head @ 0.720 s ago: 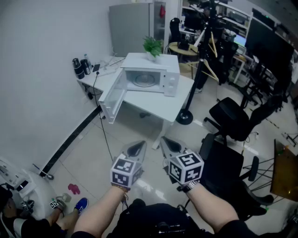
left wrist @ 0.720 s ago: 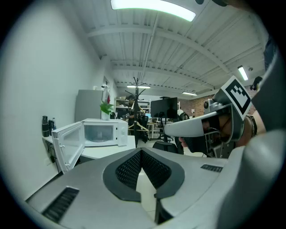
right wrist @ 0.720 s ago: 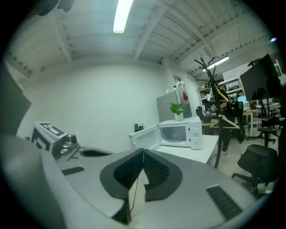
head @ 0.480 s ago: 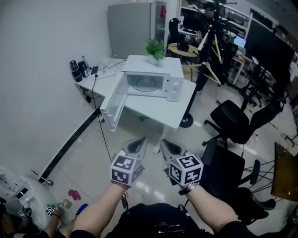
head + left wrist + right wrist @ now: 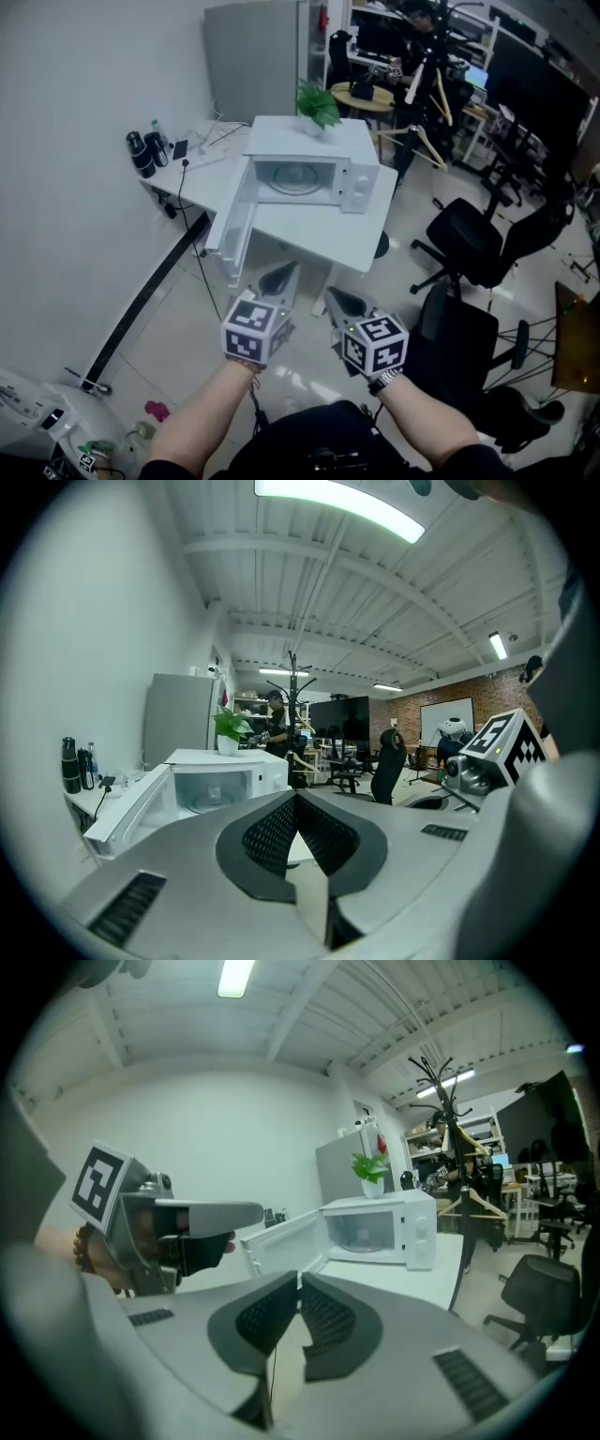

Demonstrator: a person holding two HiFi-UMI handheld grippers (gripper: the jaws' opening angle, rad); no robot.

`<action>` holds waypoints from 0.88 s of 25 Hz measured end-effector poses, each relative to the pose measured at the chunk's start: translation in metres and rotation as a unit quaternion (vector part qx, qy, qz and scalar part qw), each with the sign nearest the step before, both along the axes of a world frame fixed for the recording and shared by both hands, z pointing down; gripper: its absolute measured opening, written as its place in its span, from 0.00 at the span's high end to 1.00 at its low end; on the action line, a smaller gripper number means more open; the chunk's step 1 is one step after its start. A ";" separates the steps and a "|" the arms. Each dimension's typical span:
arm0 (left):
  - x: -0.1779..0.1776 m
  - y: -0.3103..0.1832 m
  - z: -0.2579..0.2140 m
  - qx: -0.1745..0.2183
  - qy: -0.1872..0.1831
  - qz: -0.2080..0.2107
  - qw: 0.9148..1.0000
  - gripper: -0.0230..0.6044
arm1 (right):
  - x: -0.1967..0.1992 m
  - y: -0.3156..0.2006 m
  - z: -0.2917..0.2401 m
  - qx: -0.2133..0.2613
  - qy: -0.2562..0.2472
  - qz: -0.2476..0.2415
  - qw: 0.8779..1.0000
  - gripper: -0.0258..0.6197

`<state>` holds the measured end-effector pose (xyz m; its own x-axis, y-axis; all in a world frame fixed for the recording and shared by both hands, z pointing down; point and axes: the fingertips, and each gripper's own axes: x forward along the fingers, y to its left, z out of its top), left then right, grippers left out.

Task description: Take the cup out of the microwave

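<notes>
On the white table (image 5: 314,232) stands a microwave (image 5: 314,173) — open.

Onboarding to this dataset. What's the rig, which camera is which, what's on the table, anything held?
No robot: a person holds a two-jaw gripper in each hand, each bearing a marker cube. The head view looks down from the person's head at the left gripper and right gripper. The other two pictures come from cameras riding on the grippers, looking along their jaws. Both pairs of jaws are together, holding nothing. Ahead, a white table carries a white microwave with its door open, a potted plant on top, and dark bottles near the wall. Whether a cup sits inside is too small to tell.
</notes>
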<state>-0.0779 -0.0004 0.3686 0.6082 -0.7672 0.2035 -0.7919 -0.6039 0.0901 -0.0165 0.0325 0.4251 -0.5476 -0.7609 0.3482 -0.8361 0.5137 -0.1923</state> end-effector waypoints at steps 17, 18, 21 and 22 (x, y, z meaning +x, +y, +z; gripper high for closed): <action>0.008 -0.129 0.047 -0.043 -0.021 -0.054 0.997 0.96 | 0.015 -0.135 0.029 -0.019 -0.023 -0.038 0.999 0.92; 0.010 -0.138 0.050 -0.045 -0.023 -0.059 0.997 0.96 | 0.018 -0.145 0.030 -0.021 -0.025 -0.041 0.999 0.92; 0.016 -0.164 0.058 -0.051 -0.029 -0.073 0.996 0.96 | 0.025 -0.171 0.034 -0.026 -0.027 -0.053 0.998 0.92; 0.017 -0.172 0.060 -0.054 -0.030 -0.078 0.995 0.96 | 0.027 -0.178 0.035 -0.027 -0.027 -0.057 0.998 0.92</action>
